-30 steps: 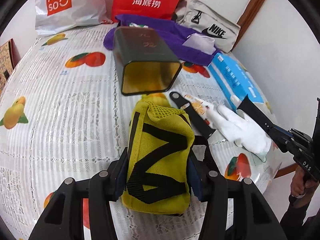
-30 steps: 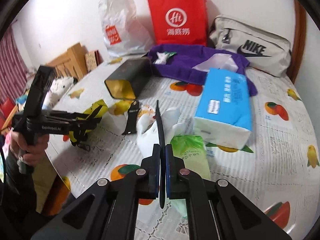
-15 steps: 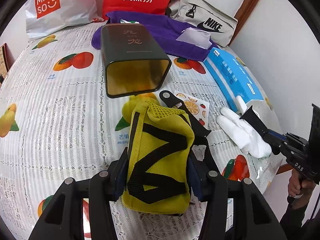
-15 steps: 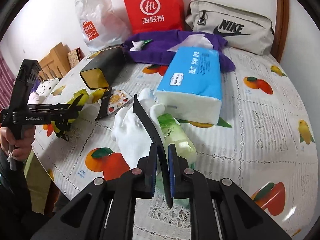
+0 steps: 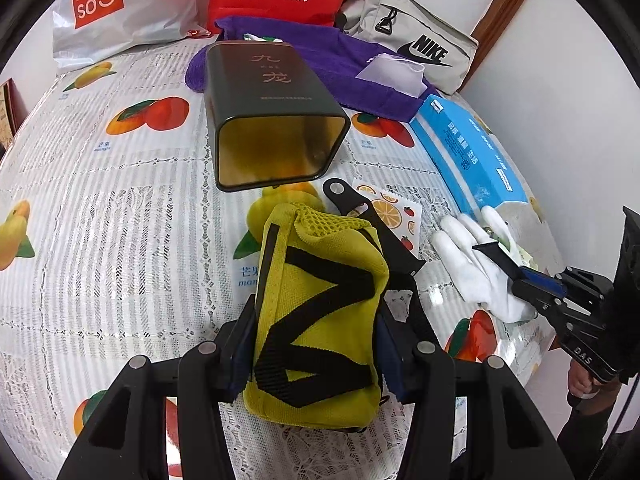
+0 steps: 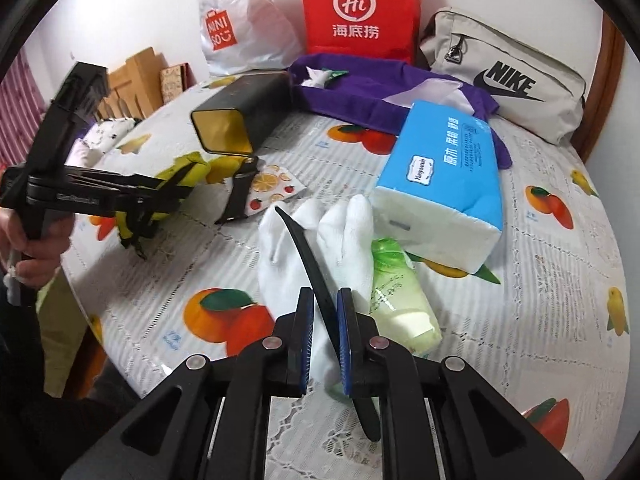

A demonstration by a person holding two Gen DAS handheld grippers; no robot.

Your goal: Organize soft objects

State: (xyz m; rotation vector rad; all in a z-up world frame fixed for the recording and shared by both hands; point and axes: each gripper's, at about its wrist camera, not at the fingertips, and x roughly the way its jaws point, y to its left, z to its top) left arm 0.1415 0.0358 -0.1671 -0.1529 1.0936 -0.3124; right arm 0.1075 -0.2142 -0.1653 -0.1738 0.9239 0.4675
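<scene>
The left gripper clamps a yellow pouch, soft knit with black zigzag straps and a mesh top. Beyond it a dark tin lies open-mouthed. The right gripper's jaws stand slightly apart around a loose black strap, just above a white glove.
</scene>
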